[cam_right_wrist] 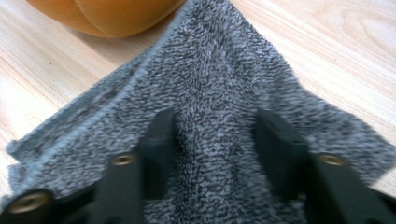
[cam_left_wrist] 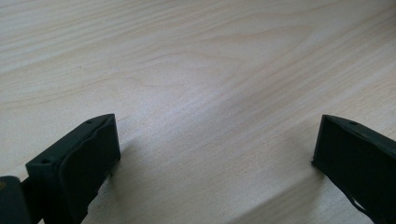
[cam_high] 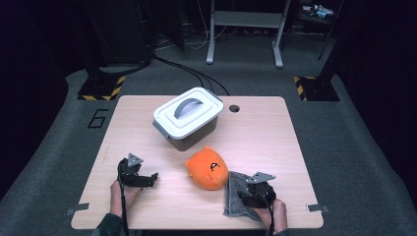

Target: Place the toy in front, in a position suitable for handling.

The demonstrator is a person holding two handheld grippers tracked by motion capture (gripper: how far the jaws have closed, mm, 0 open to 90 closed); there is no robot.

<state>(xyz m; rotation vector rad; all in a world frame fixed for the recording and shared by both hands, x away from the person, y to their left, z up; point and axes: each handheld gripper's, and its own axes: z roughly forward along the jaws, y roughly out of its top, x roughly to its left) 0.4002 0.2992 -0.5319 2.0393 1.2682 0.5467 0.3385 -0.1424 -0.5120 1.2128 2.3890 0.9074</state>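
Between the right tongs' [cam_right_wrist: 212, 140] jaws a ridge of grey towel [cam_right_wrist: 219, 79] bunches, pinched; an orange plush toy [cam_high: 207, 168] lies just beyond. Left tongs [cam_left_wrist: 217, 154] gape wide over bare table [cam_left_wrist: 196, 70].

My high view looks forward and down from above the near edge of the table [cam_high: 147, 108], far enough back to take in the whole top and the floor beyond. My left gripper view sits low, close over bare wood. My right gripper view looks closely down on the grey towel [cam_right_wrist: 219, 93] and orange plush toy [cam_right_wrist: 107, 14], both shared with the high view.
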